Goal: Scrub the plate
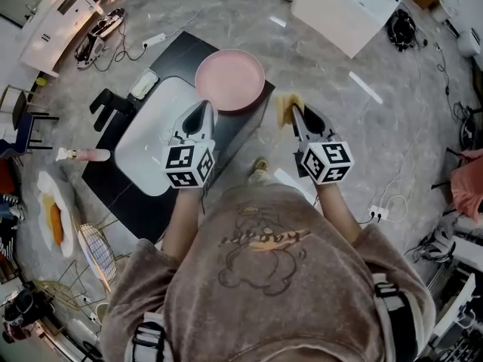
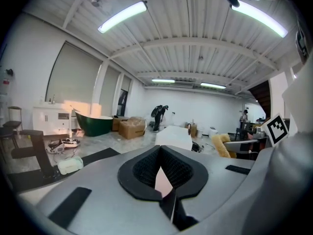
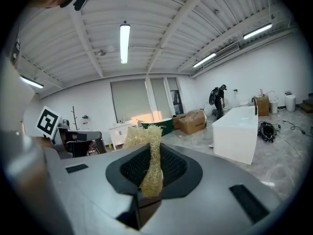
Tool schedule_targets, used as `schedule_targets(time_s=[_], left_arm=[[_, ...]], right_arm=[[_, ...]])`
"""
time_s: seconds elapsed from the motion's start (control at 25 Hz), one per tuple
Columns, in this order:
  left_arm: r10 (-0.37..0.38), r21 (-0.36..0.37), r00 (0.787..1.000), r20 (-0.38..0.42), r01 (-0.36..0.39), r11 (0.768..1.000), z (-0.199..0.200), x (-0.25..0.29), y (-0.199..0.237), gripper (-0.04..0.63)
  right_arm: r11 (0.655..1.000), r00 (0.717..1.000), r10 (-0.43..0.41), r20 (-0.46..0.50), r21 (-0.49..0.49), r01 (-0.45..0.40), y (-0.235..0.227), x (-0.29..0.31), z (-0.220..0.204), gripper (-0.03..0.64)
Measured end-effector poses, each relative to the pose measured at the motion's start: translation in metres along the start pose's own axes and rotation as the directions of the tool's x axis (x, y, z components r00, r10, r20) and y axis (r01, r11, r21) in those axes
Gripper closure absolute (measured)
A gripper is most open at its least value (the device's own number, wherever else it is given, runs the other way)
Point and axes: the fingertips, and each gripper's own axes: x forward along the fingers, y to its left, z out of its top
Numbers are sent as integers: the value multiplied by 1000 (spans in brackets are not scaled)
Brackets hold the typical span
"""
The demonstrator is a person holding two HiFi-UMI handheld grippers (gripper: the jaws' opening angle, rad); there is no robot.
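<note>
In the head view a round pink plate (image 1: 230, 80) is held up over the far end of a white basin (image 1: 147, 138). My left gripper (image 1: 204, 111) is shut on the plate's near rim. In the left gripper view only a thin pink sliver of the plate (image 2: 163, 182) shows between the closed jaws of the left gripper (image 2: 164, 180). My right gripper (image 1: 296, 113) is shut on a yellow fibrous scrubber (image 1: 287, 107), just right of the plate and apart from it. In the right gripper view the scrubber (image 3: 150, 155) sticks up from the right gripper (image 3: 149, 177).
The basin rests on a black mat (image 1: 113, 183) on the marble floor. A pink bottle (image 1: 84, 154) lies at its left, with a wire rack (image 1: 96, 251) and a white dish (image 1: 54, 217) nearby. A white tub (image 1: 347, 6) stands far right. Cables run along the floor.
</note>
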Motion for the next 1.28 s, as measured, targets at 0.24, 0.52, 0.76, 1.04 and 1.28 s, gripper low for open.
schedule_targets(time_s=[0.24,0.52,0.76,1.04,1.28], left_arm=[[63,-24,998,17,-62,998,18,33,17,577],[86,23,996,6,-86,996,33,44,41,577],[62,18,998,-12,-62,998,34,50,54,577],[52,-21,998,-32,-53,998,21,61,71,575],[30,-82,996,-87,-37,996,4,73,80,438]], right_arm=[[998,998,63,-4,3,-63,-29,37,17,568],[996,996,89,-9,2,-89,-33,69,28,568],[997,997,74,0,11,-74,-24,83,32,568],[998,998,58,0,19,-58,-9,95,23,568],[998,998,56,0,17,-56,-7,105,26,568]])
